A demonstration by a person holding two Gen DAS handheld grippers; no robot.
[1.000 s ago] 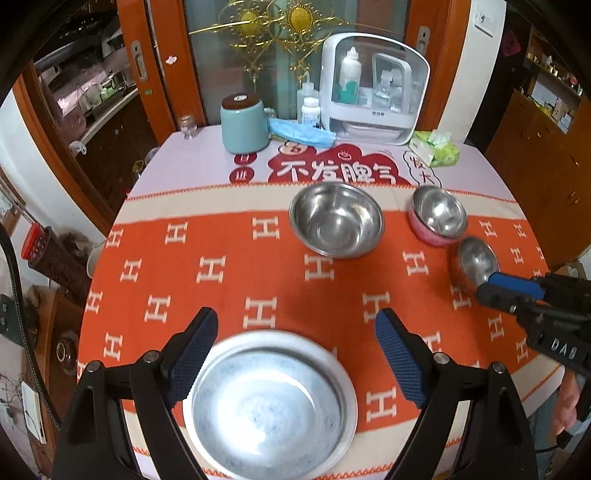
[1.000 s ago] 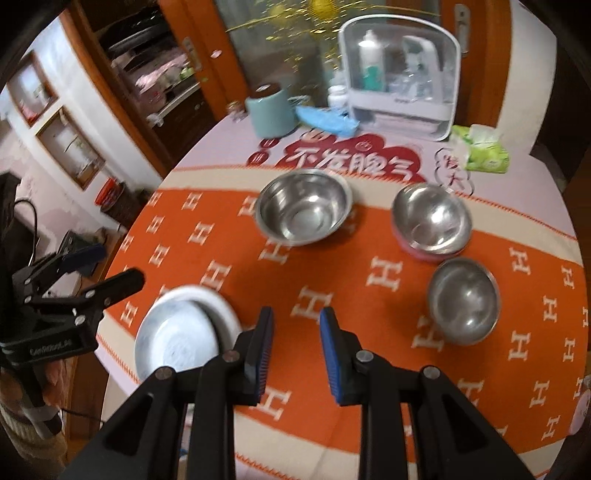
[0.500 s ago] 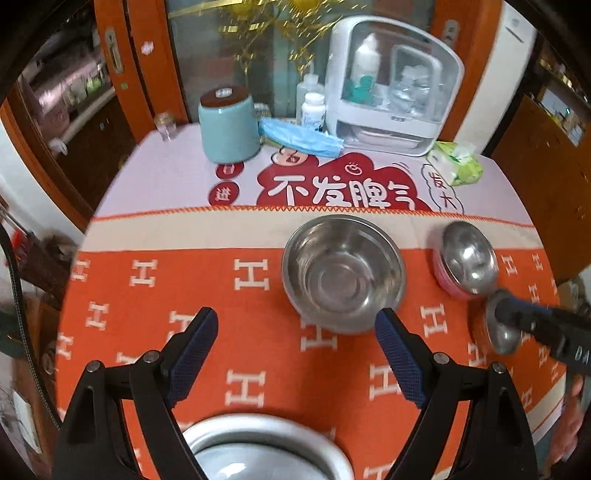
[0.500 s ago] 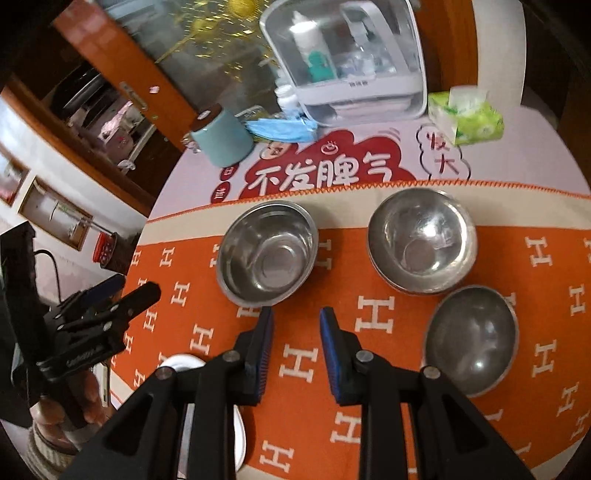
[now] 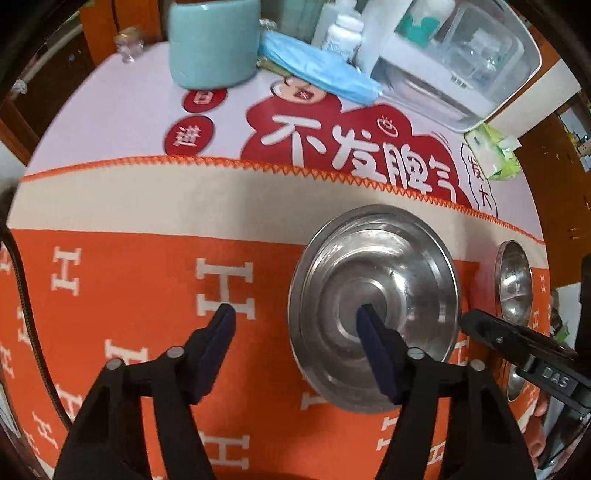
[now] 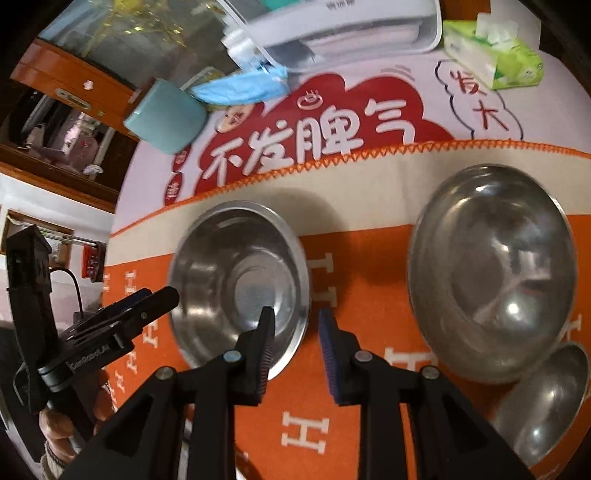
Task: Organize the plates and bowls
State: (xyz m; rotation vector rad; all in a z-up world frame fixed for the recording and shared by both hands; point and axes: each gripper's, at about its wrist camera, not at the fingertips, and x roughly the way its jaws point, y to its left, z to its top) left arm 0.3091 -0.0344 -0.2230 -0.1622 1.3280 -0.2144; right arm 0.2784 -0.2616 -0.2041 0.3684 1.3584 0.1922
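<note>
The stiff, light, likely slippery steel bowl (image 5: 373, 295) is straddled at opposite rims by the spread left claw (image 5: 295, 317) and half-spread right claw (image 6: 293, 321).

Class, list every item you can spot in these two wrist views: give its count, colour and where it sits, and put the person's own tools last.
Steel bowls: three, silver, on the orange cloth; biggest at right, smallest beside it.
Cloth: one, orange with white H marks, covers the near table.
Canister: one, pale teal, far left.
Face mask: one, blue, behind the red lettering.
Storage box: one, white and clear, far right, holding bottles.
Pill bottle: one, white, beside the box.
Tissue pack: one, green, far right.
Left gripper: black with blue fingers, open at the left bowl's near-left rim.
Right gripper: same colours, open at that bowl's near-right rim.
</note>
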